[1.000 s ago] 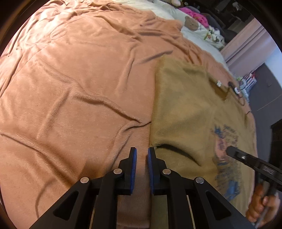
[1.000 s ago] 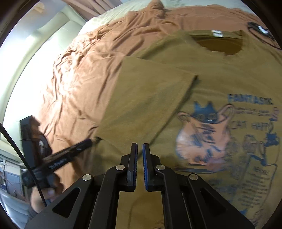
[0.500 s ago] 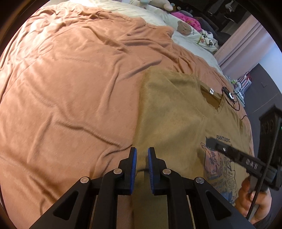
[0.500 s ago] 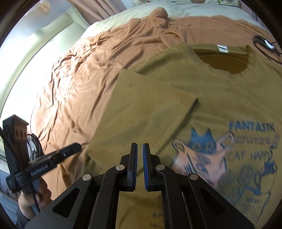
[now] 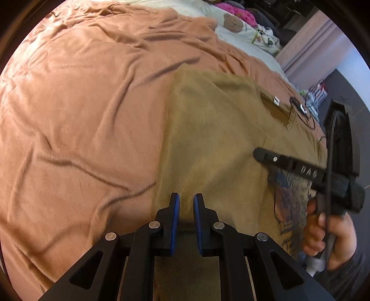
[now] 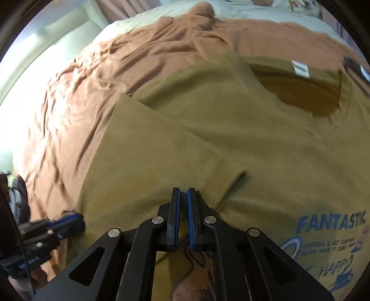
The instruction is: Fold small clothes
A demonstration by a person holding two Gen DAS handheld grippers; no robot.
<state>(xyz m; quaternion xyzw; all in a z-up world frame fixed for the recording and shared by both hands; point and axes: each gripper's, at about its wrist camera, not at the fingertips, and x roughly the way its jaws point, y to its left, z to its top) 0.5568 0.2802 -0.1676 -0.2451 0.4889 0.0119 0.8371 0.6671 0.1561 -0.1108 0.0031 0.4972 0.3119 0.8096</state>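
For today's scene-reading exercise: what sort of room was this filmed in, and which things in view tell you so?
Most likely a bedroom: the T-shirt lies on a bed under an orange blanket, with a teddy bear near the head end.

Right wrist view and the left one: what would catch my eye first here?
Probably the olive T-shirt with its blue "FANTASTIC" cat print, spread flat on a rumpled orange blanket, one sleeve folded in over the chest. Next, the two black grippers with blue pads: the right gripper over the folded sleeve, the left gripper at the shirt's side edge.
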